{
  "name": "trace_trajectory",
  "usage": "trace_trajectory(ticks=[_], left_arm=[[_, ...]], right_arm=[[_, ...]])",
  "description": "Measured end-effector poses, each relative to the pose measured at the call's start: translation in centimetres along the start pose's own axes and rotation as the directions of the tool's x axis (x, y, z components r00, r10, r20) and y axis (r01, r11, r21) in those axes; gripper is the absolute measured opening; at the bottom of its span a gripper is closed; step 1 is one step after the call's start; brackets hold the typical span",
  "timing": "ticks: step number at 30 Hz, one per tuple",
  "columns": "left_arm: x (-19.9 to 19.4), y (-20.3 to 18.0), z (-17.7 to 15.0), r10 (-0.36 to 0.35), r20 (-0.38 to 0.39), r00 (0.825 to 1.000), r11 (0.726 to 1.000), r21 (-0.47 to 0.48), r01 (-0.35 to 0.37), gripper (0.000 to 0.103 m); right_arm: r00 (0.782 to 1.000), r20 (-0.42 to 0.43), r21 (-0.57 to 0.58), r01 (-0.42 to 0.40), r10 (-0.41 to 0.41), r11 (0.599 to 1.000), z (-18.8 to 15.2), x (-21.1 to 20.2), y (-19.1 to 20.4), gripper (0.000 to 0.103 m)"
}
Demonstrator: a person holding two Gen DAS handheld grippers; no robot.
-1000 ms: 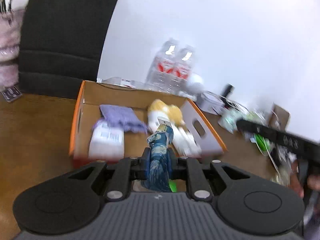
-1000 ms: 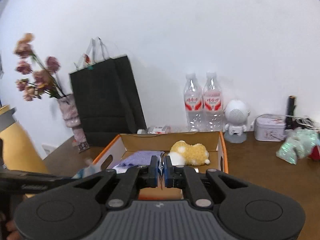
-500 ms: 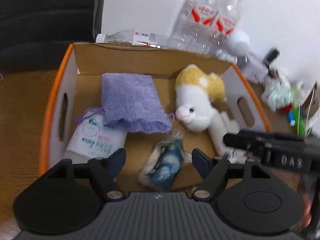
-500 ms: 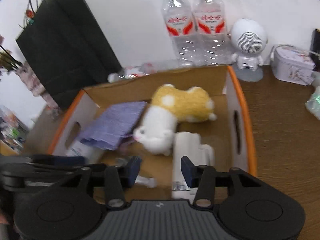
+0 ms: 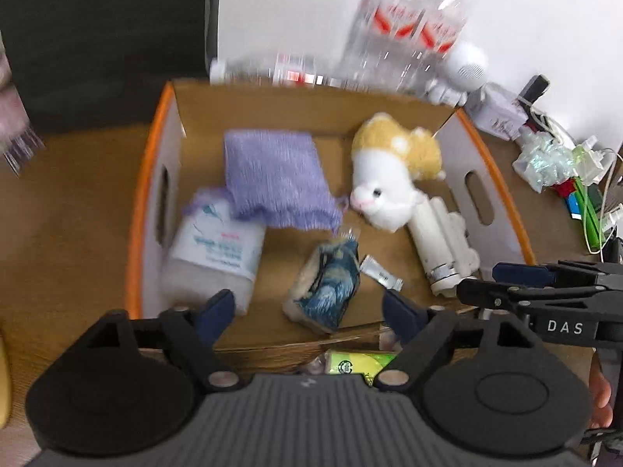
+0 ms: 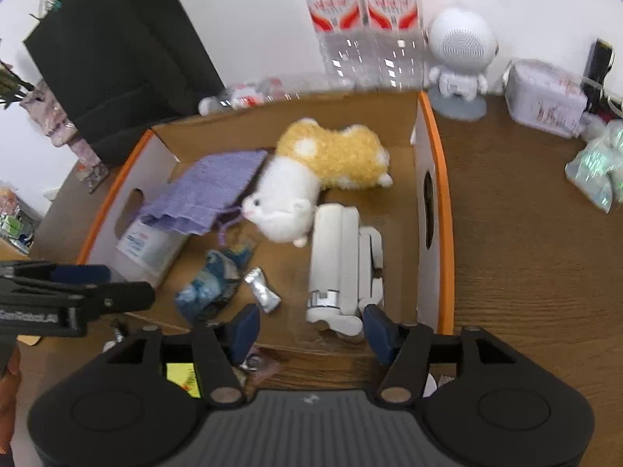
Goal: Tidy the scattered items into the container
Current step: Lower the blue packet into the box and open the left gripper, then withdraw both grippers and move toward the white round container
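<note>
The orange-rimmed cardboard box (image 5: 134, 233) (image 6: 444, 210) holds a purple cloth (image 5: 276, 183) (image 6: 210, 190), a plush toy (image 5: 393, 179) (image 6: 323, 175), a white tissue pack (image 5: 218, 249) (image 6: 150, 245), a white device (image 5: 440, 249) (image 6: 342, 260), a blue patterned pouch (image 5: 327, 284) (image 6: 212, 284) and a small silver sachet (image 5: 379, 272) (image 6: 263, 290). My left gripper (image 5: 309, 315) is open and empty above the box's near edge. My right gripper (image 6: 311, 327) is open and empty, also at the near edge. A yellow-green packet (image 5: 358, 362) (image 6: 183, 379) lies on the table in front of the box.
Two water bottles (image 6: 362, 23), a white round speaker figure (image 6: 461, 50), a tin (image 6: 545, 97) and crinkly wrapping (image 6: 595, 171) stand behind and right of the box. A black bag (image 6: 117, 50) stands at the back left. A bottle (image 5: 288, 74) lies behind the box.
My left gripper opened and let the blue pouch drop into the box. My right gripper opened and the silver sachet now lies in the box. Both grippers have drawn back slightly.
</note>
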State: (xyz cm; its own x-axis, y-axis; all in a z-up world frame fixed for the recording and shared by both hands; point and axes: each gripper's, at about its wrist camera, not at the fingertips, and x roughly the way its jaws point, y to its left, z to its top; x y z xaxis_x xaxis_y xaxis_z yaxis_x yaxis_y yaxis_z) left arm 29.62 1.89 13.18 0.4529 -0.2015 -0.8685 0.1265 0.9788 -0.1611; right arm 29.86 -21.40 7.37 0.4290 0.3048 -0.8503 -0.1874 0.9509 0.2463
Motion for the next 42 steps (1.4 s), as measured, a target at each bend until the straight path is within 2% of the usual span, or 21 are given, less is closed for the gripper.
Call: trace_trajectory(ticks=[2, 6, 7, 9, 11, 12, 13, 14, 15, 16, 17, 21, 25, 27, 31, 33, 34, 36, 42], left_arm=[[-1.6, 0.0, -0.2, 0.021, 0.028, 0.999, 1.000, 0.003, -0.021, 0.089], [-4.9, -0.5, -2.2, 0.103, 0.113, 0.988, 0.994, 0.014, -0.105, 0.093], [-5.7, -0.8, -3.2, 0.117, 0.149, 0.982, 0.993, 0.017, -0.121, 0.094], [-7.6, -1.7, -6.3, 0.133, 0.268, 0.954, 0.989, 0.025, -0.145, 0.103], [-8.9, -2.3, -11.1, 0.131, 0.411, 0.902, 0.988, 0.021, -0.153, 0.103], [-9.0, -2.4, -13.5, 0.134, 0.453, 0.882, 0.988, 0.009, -0.155, 0.103], [-8.6, -2.5, -15.6, 0.145, 0.467, 0.872, 0.987, -0.008, -0.159, 0.103], [-8.0, -2.6, -17.5, 0.156, 0.460, 0.874, 0.986, -0.019, -0.165, 0.103], [-7.3, -2.7, -19.2, 0.172, 0.444, 0.879, 0.984, -0.034, -0.175, 0.103], [-6.7, -2.8, -21.0, 0.193, 0.427, 0.884, 0.981, -0.050, -0.189, 0.103], [-6.3, -3.0, -22.7, 0.200, 0.414, 0.888, 0.979, -0.052, -0.197, 0.103], [-5.8, -3.0, -28.0, 0.177, 0.399, 0.900, 0.984, -0.061, -0.166, 0.103], [-4.8, -2.8, -29.7, 0.172, 0.353, 0.920, 0.985, -0.065, -0.159, 0.103], [-4.4, -2.8, -29.8, 0.187, 0.342, 0.921, 0.982, -0.058, -0.178, 0.103], [-4.2, -2.9, -30.1, 0.202, 0.344, 0.917, 0.979, -0.054, -0.195, 0.103], [-3.9, -3.1, -30.3, 0.220, 0.352, 0.910, 0.975, -0.047, -0.217, 0.103], [-3.8, -3.2, -30.3, 0.223, 0.353, 0.909, 0.974, -0.044, -0.222, 0.103], [-3.8, -3.2, -30.4, 0.221, 0.355, 0.908, 0.975, -0.043, -0.220, 0.103], [-3.6, -3.2, -30.4, 0.219, 0.356, 0.908, 0.975, -0.042, -0.218, 0.103]], right_arm=[[0.999, 0.034, -0.018, 0.003, -0.002, 1.000, 0.0, -1.5, 0.6, 0.066], [0.993, 0.115, -0.031, -0.008, 0.012, 0.999, -0.5, -4.3, 1.3, 0.070], [0.989, 0.146, -0.031, -0.012, 0.017, 0.999, -1.1, -5.1, 1.5, 0.072], [0.971, 0.239, -0.053, -0.011, 0.023, 0.999, -3.2, -7.1, 1.9, 0.080], [0.931, 0.366, -0.098, 0.024, 0.014, 0.995, -6.7, -8.8, 2.4, 0.095], [0.898, 0.439, -0.127, 0.066, -0.004, 0.990, -9.0, -9.5, 2.7, 0.096], [0.862, 0.505, -0.144, 0.119, -0.030, 0.982, -11.3, -9.7, 3.0, 0.100], [0.819, 0.571, -0.153, 0.185, -0.066, 0.971, -14.0, -9.6, 3.3, 0.103], [0.791, 0.604, -0.156, 0.233, -0.093, 0.960, -16.1, -9.2, 3.7, 0.103], [0.780, 0.615, -0.163, 0.268, -0.115, 0.949, -18.1, -8.6, 3.9, 0.103], [0.786, 0.605, -0.168, 0.283, -0.128, 0.944, -20.2, -8.0, 4.1, 0.103], [0.845, 0.525, -0.168, 0.219, -0.101, 0.961, -25.8, -6.3, 4.7, 0.103], [0.876, 0.479, -0.131, 0.128, -0.050, 0.983, -28.3, -5.5, 4.4, 0.103], [0.896, 0.441, -0.122, 0.116, -0.051, 0.986, -28.5, -5.0, 4.1, 0.103], [0.898, 0.436, -0.094, 0.111, -0.059, 0.989, -28.7, -4.9, 3.5, 0.103], [0.910, 0.409, -0.076, 0.104, -0.064, 0.992, -28.6, -4.5, 3.3, 0.103], [0.918, 0.388, -0.067, 0.116, -0.081, 0.991, -28.5, -4.2, 3.2, 0.103], [0.915, 0.383, -0.071, 0.164, -0.125, 0.984, -28.5, -4.0, 3.6, 0.103], [0.918, 0.366, -0.095, 0.203, -0.155, 0.975, -28.3, -3.4, 4.0, 0.103]])
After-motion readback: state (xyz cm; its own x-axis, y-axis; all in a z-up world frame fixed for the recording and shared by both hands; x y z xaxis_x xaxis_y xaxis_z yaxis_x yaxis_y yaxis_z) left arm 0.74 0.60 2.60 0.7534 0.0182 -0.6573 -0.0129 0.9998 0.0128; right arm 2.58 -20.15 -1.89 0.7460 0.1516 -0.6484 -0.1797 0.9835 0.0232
